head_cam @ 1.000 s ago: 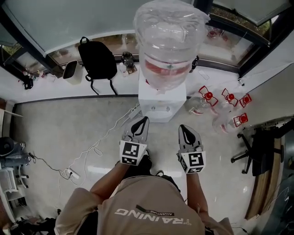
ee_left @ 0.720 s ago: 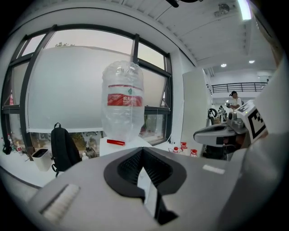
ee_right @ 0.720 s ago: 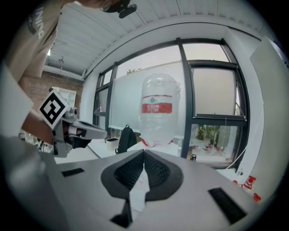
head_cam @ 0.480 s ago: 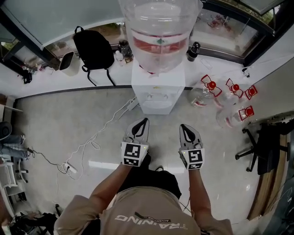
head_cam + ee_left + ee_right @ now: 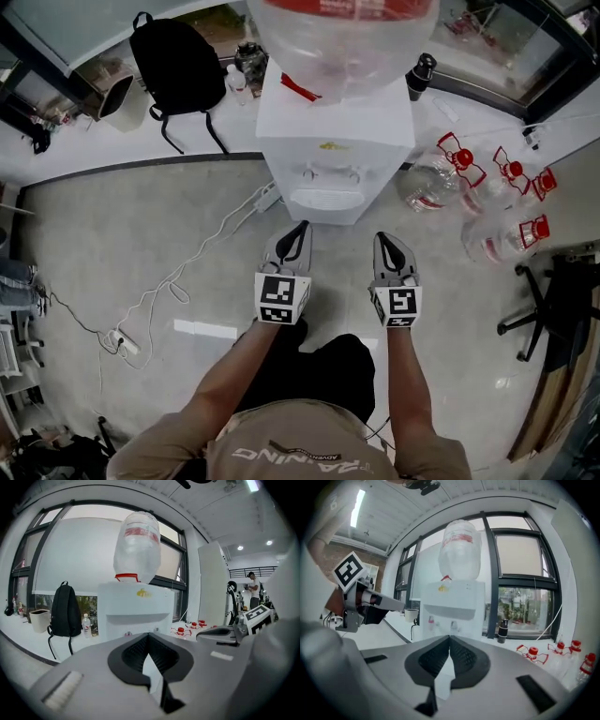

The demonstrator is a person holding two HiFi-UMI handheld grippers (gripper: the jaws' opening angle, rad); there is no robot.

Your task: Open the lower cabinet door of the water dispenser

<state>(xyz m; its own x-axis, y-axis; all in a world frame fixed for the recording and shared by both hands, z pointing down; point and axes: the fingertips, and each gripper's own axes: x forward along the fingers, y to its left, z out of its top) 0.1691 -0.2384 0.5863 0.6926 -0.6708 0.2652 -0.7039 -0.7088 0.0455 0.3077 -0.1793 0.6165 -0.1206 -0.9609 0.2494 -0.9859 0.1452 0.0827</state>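
Two closed, empty tools: left gripper (image 5: 297, 232) and right gripper (image 5: 385, 240) hang side by side near the water dispenser (image 5: 335, 155) front edge, bare floor (image 5: 343, 251) between

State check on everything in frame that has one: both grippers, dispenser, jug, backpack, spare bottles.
Left gripper: shut, empty, short of the dispenser.
Right gripper: shut, empty.
White water dispenser: upright, untouched; lower cabinet door out of sight.
Clear plastic water jug: seated upside down on the dispenser.
Black backpack: propped upright.
Clear red-capped bottles: on the floor, capped.
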